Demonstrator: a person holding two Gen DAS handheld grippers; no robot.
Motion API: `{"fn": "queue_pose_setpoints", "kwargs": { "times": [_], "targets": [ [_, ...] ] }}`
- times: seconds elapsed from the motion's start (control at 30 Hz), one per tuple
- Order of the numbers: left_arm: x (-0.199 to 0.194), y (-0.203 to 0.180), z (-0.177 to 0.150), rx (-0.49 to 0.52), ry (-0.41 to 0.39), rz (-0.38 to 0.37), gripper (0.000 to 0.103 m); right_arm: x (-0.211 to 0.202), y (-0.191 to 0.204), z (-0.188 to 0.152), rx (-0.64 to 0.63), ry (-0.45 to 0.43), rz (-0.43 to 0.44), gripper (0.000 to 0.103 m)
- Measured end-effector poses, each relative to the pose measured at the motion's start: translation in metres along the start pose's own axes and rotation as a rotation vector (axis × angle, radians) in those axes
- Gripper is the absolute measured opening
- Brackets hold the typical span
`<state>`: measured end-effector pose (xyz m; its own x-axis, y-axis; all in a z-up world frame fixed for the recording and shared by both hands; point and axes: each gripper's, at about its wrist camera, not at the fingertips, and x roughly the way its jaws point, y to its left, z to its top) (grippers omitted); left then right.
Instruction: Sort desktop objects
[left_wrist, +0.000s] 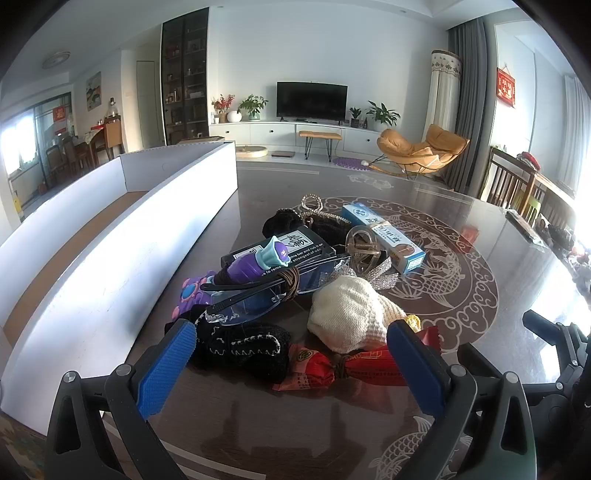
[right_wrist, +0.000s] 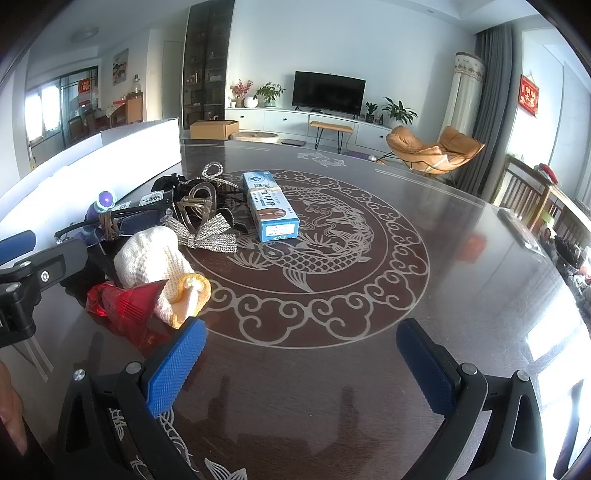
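A pile of small objects lies on the dark table (left_wrist: 498, 258): a red snack packet (left_wrist: 332, 367), a black knitted piece (left_wrist: 240, 343), a cream knitted pouch (left_wrist: 347, 317), glasses (left_wrist: 258, 295), a purple toy (left_wrist: 251, 264), a dark box (left_wrist: 295, 243), a blue-white box (left_wrist: 384, 232) and a rhinestone bow (right_wrist: 210, 234). My left gripper (left_wrist: 291, 339) is open, its pads either side of the packet and knitted pieces. My right gripper (right_wrist: 301, 339) is open over bare table, right of the packet (right_wrist: 125, 310) and the pouch (right_wrist: 155, 258).
A long white cardboard box (left_wrist: 122, 266) with a brown inside stands open along the table's left side, also in the right wrist view (right_wrist: 110, 155). The left gripper's body (right_wrist: 33, 273) sits at the left edge. Chairs (left_wrist: 517, 184) stand by the table's far right.
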<state>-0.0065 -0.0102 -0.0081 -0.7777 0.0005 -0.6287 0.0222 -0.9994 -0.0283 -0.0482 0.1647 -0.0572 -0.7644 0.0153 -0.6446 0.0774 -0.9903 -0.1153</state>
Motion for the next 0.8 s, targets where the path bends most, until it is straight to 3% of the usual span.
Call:
{"fn": "queue_pose_setpoints", "kwargs": {
  "times": [0.8],
  "targets": [
    [-0.0008, -0.0008, 0.0005, -0.005, 0.002, -0.004, 0.103, 0.0005, -0.0003, 0.0003, 0.003, 0.001, 0.000, 0.103]
  ]
}}
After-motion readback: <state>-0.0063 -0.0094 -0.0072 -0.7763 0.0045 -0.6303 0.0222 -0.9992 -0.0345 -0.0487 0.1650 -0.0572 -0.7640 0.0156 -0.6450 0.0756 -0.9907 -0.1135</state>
